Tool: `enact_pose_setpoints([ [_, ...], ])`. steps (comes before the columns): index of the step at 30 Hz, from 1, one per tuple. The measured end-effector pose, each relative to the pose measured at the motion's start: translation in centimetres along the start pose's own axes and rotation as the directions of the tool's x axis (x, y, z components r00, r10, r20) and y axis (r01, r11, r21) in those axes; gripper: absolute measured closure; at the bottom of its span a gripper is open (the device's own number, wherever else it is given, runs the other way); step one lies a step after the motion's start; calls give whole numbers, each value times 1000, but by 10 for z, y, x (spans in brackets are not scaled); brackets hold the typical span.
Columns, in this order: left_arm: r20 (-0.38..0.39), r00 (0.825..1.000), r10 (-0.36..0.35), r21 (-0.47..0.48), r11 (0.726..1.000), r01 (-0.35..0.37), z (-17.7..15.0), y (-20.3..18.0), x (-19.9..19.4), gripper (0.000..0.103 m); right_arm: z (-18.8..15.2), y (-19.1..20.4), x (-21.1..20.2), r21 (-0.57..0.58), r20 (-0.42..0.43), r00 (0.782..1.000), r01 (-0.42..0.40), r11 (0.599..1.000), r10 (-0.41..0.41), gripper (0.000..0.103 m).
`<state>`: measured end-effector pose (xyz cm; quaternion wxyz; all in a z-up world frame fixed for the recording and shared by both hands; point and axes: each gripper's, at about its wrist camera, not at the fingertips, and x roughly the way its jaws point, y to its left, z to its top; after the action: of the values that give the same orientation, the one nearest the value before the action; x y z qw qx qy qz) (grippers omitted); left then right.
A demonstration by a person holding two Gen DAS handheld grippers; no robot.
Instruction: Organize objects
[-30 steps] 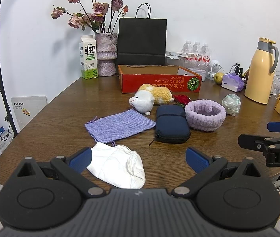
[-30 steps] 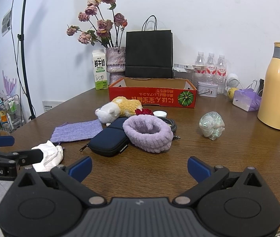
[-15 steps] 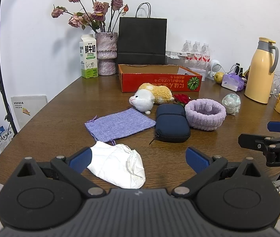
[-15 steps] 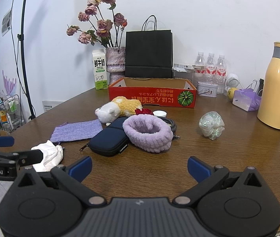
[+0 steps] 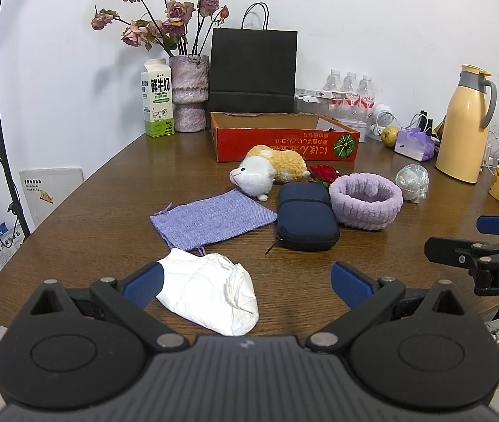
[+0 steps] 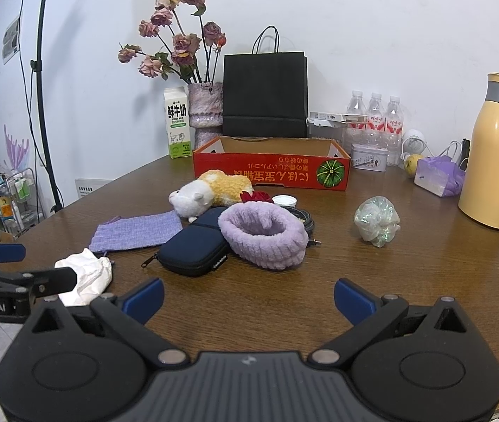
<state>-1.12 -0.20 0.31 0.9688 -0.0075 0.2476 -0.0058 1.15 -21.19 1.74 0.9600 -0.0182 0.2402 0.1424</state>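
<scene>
Left gripper (image 5: 247, 283): jaws spread wide, holding nothing, low over the near edge of the wooden table (image 5: 91, 218). A crumpled white cloth bag (image 5: 210, 295) lies between its fingers, just beside the left fingertip; contact cannot be told.

Right gripper (image 6: 249, 297): jaws spread wide, empty, over the near edge. Bare tabletop lies between and ahead of its fingers.

Lilac woven pouch (image 5: 212, 218): flat, just beyond the white bag, drawstring ends toward the near left.

Navy zip case (image 5: 306, 221): right of the pouch, narrowly apart from it, zip pull pointing at the near edge.

Lilac fluffy headband (image 6: 263, 234): coiled as a ring, touching the case's right side. A cable (image 6: 307, 223) and a white lid (image 6: 284, 199) lie behind it.

Plush sheep (image 5: 267, 172): white head, yellow body, lying on its side behind pouch and case; a red fabric rose (image 5: 324, 173) is at its right.

Iridescent wrapped ball (image 6: 377, 221): alone to the right, open wood all round it.

Red cardboard tray (image 6: 272, 170): open-topped, behind the plush, with a narrow strip of table between them.

Back edge, along the wall: milk carton (image 5: 157, 98), vase of dried roses (image 5: 189, 93), black paper bag (image 5: 253, 66), water bottles (image 6: 376, 112), yellow thermos (image 6: 493, 154). The left side of the table is open up to its curved edge.
</scene>
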Motion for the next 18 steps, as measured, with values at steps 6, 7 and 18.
enact_pose_setpoints([
  [6,-6,1000,-1,-2,1000,1,-2,1,2,0,0,0,0,0,0,1000,0,1000,0,0],
  [7,-7,1000,-1,-2,1000,1,-2,1,2,0,0,0,0,0,0,1000,0,1000,0,0],
  [18,-16,1000,1,-9,1000,-2,-3,4,5,0,0,0,1,0,0,1000,0,1000,0,0],
])
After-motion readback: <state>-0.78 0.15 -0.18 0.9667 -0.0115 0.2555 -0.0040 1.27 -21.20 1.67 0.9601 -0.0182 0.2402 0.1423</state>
